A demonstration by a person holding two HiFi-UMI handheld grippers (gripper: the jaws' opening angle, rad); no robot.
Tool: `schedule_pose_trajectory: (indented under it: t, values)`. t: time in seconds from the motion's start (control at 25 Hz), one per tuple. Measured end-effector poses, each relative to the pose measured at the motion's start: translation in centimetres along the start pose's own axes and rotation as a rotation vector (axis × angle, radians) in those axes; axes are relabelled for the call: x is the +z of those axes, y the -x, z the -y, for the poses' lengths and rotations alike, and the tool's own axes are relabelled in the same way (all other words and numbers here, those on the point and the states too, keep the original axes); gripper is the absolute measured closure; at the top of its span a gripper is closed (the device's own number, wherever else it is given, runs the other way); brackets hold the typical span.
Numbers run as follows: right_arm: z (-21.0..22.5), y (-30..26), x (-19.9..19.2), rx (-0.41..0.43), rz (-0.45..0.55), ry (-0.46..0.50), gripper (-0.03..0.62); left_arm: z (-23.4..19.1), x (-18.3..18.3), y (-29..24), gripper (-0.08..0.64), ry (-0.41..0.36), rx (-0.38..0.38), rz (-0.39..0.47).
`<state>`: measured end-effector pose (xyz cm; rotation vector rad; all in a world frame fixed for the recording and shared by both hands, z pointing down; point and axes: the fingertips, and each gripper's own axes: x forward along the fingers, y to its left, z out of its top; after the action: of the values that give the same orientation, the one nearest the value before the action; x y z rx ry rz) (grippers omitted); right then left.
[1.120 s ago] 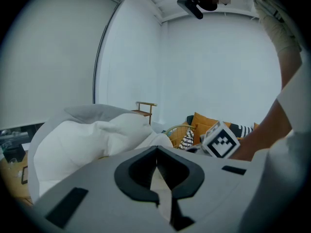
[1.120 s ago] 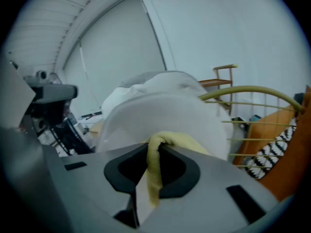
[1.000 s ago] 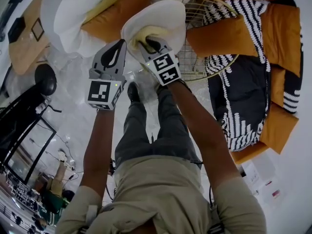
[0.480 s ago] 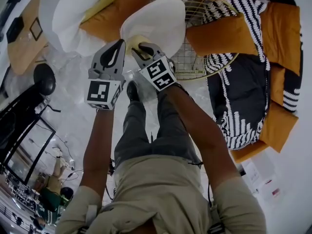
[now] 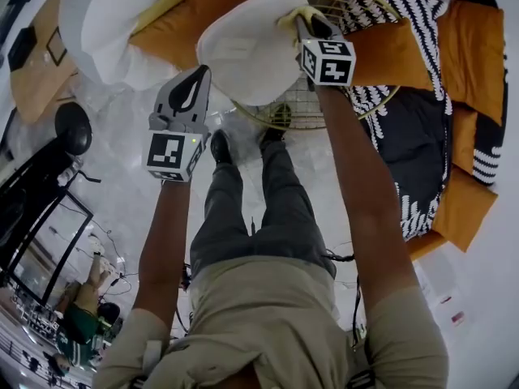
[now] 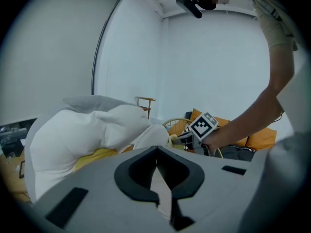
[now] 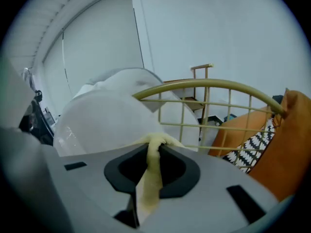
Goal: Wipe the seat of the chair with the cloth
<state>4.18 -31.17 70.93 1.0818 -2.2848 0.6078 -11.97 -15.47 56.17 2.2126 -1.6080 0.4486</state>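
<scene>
The chair has a round white seat (image 5: pixel 243 49) and a gold wire back (image 5: pixel 345 100). My right gripper (image 5: pixel 302 21) is at the seat's far right edge, by the wire back, shut on a pale yellow cloth (image 5: pixel 293 14). The right gripper view shows the cloth (image 7: pixel 148 176) pinched between the jaws of the right gripper (image 7: pixel 156 147), with the seat (image 7: pixel 104 123) and wire back (image 7: pixel 209 111) just beyond. My left gripper (image 5: pixel 197 73) hangs off the seat's near left edge, shut on nothing. In its own view the left gripper (image 6: pixel 157 148) faces the right gripper (image 6: pixel 183 138).
A big white cushion (image 5: pixel 105 19) over an orange one (image 5: pixel 190 24) lies left of the chair. Orange cushions (image 5: pixel 381 55) and black-and-white striped ones (image 5: pixel 389 148) fill the sofa on the right. The person's shoes (image 5: pixel 220 148) stand just before the chair. A black stool (image 5: pixel 73 132) is at left.
My right gripper has swept the cloth across the seat, from its near left edge to the far right by the wire back. The left gripper has stayed put.
</scene>
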Motion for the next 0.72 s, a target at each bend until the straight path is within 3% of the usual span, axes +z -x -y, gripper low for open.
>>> schedule_pose_trajectory:
  t: [0.2, 0.4, 0.52, 0.72]
  values:
    - [1.4, 0.3, 0.8, -0.003, 0.011, 0.018, 0.531, 0.7, -1.5, -0.7, 0.545, -0.003, -0.013, -0.025]
    - [-2.3, 0.1, -1.2, 0.061, -0.016, 0.024, 0.532, 0.8, -2.3, -1.3, 0.545, -0.022, -0.024, -0.032]
    - [-8.9, 0.6, -3.4, 0.184, -0.049, 0.061, 0.531, 0.8, -2.4, -1.4, 0.545, -0.016, -0.027, -0.035]
    - [-23.6, 3.6, -8.6, 0.501, -0.131, 0.164, 0.531, 0.4, -2.5, -1.4, 0.545, -0.036, -0.019, -0.031]
